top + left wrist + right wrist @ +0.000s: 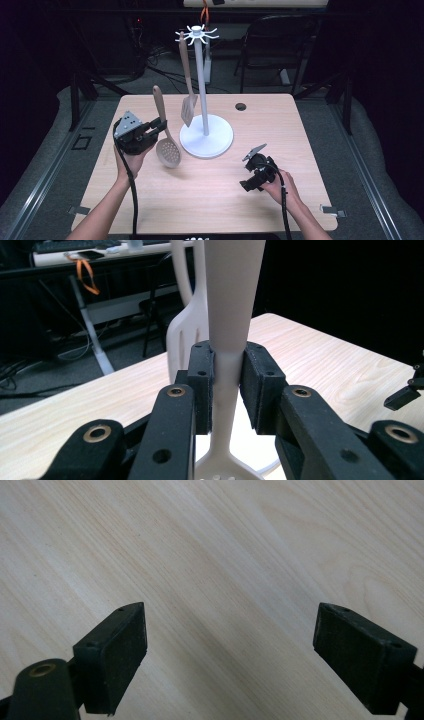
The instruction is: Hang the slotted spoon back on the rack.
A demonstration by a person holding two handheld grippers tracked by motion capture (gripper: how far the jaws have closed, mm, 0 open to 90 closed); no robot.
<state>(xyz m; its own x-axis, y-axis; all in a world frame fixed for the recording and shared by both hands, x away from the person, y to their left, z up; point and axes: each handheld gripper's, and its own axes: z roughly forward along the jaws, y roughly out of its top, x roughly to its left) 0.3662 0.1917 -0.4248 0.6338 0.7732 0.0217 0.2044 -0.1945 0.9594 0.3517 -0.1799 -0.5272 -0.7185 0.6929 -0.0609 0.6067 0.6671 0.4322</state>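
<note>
Left gripper (pixel 159 126) is clamping the slim neck of the slotted spoon (pixel 165 135), its jaws pressing from both sides just above the perforated bowl, as the left gripper view (pixel 227 390) is showing plainly. Held nearly upright, the spoon is hanging clear of the table (pixel 210 200), with its handle end pointing up and slightly far-left, just left of the white hanging rack (pixel 204 100) standing at the middle of the table. One spatula (pixel 188 95) is already dangling from a hook on the rack's left side, near the spoon. Right gripper (pixel 248 184) is resting near the right edge of the table, jaws standing wide apart over bare wood with nothing between them (pixel 230 650). Judging from this, the spoon is probably heading for a free hook at the top, and trouble is lurking: the grip is sitting low on a smooth tapering neck, so the spoon could pivot or slip; swinging the handle in could knock the hanging spatula off its hook or nudge the rack; missing the hook would drop the spoon.
</note>
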